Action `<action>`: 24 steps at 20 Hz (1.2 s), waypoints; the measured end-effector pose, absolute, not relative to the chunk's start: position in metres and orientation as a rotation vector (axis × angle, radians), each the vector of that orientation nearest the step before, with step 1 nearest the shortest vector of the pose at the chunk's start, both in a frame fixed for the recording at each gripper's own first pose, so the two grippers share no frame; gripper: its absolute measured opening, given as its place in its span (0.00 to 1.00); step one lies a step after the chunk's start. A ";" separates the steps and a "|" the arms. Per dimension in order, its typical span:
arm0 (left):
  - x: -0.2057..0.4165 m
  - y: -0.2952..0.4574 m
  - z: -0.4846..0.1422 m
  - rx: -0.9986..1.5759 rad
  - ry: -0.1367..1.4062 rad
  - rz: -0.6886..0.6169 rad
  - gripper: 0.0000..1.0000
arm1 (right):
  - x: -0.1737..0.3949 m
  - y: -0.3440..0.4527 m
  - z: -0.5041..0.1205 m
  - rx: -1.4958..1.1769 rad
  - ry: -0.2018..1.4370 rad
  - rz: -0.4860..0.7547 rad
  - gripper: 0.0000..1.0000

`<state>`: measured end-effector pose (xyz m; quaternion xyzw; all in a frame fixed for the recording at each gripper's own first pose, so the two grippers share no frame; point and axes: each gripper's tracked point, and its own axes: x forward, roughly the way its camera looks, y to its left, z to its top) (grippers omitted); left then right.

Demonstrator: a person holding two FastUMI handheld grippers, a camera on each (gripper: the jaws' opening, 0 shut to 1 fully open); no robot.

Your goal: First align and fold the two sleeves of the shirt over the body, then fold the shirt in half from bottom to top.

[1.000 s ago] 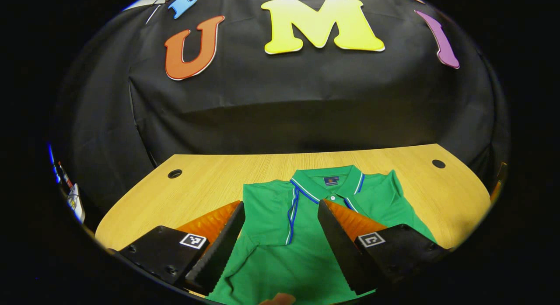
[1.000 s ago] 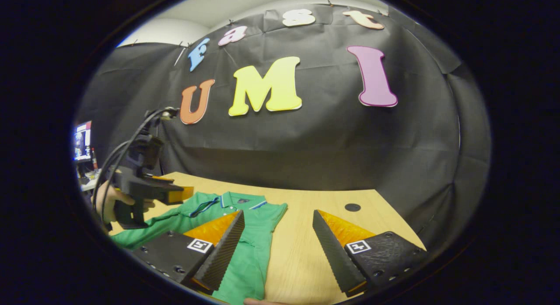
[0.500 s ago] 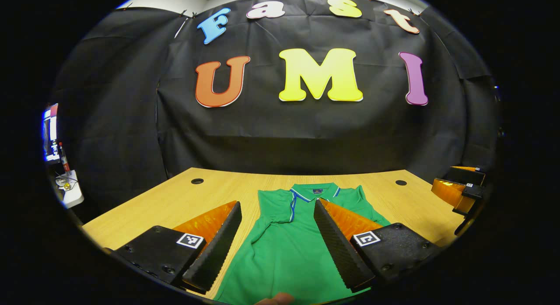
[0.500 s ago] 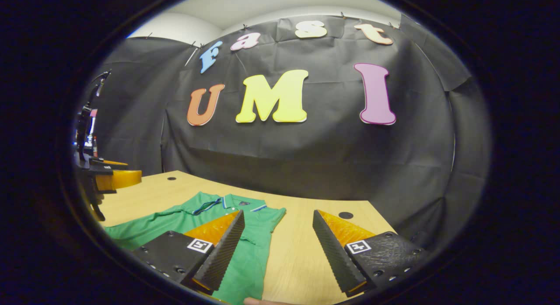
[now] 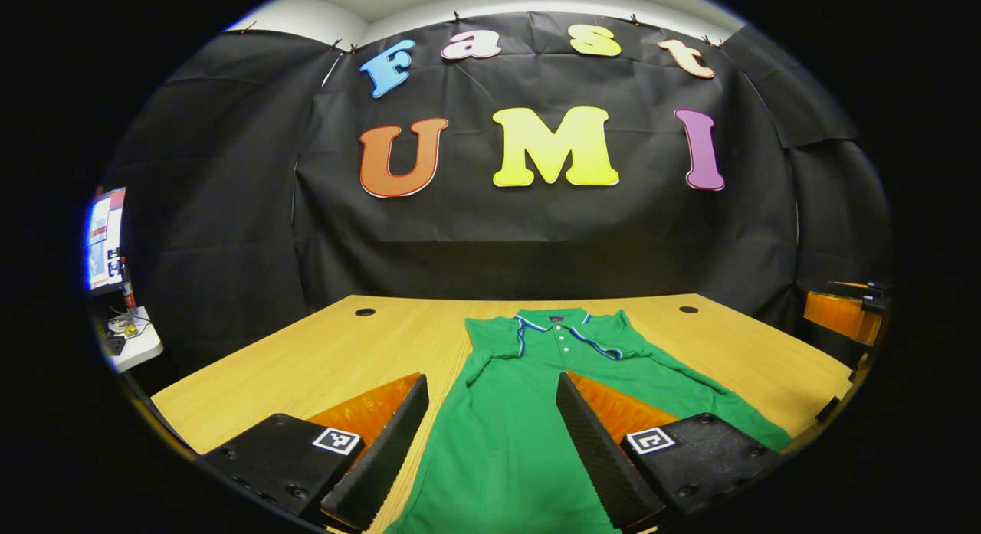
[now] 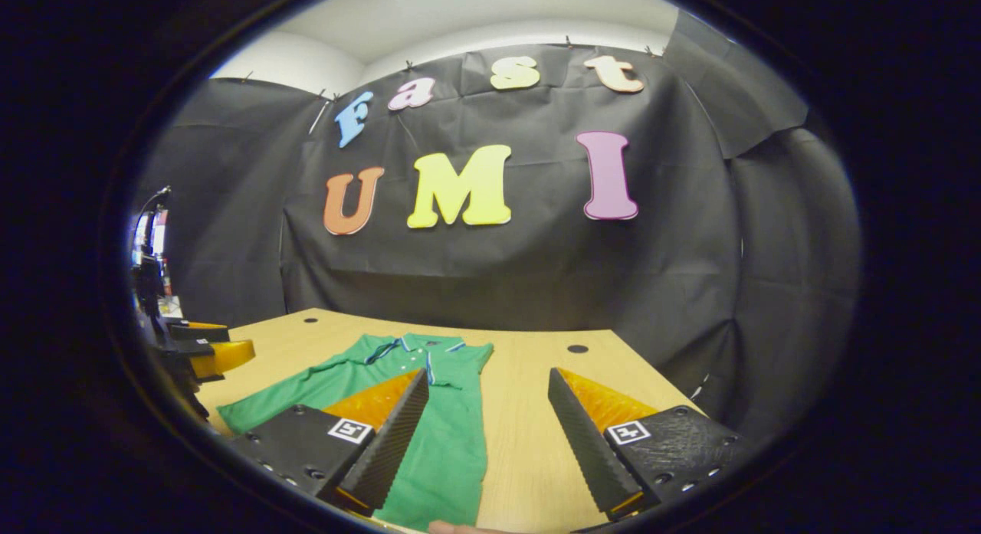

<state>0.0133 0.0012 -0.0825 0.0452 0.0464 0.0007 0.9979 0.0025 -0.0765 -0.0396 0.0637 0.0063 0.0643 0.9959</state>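
Lying flat on wooden table [image 5: 322, 358], collar far: green shirt [image 5: 521, 419]. Left gripper view: left gripper [image 5: 490, 388] fingers apart, empty, w/ shirt between them. Right gripper view: right gripper [image 6: 487, 384] fingers apart, empty, at shirt's right edge; left gripper far left.

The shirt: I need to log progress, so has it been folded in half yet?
No. The shirt lies full length on the table, collar far, hem near; both grippers are open above it.
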 end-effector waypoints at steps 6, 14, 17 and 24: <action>-0.006 0.014 -0.124 0.077 0.118 -0.018 1.00 | -0.029 -0.067 -0.090 0.105 0.059 0.068 0.96; -0.005 0.024 -0.169 0.014 0.192 -0.026 1.00 | -0.032 -0.046 -0.167 0.102 0.250 0.074 0.95; -0.005 0.021 -0.167 0.023 0.183 -0.036 1.00 | -0.030 -0.038 -0.191 0.126 0.325 0.091 0.95; -0.022 0.034 -0.196 0.009 0.303 -0.014 1.00 | -0.035 -0.035 -0.200 0.166 0.356 0.099 0.94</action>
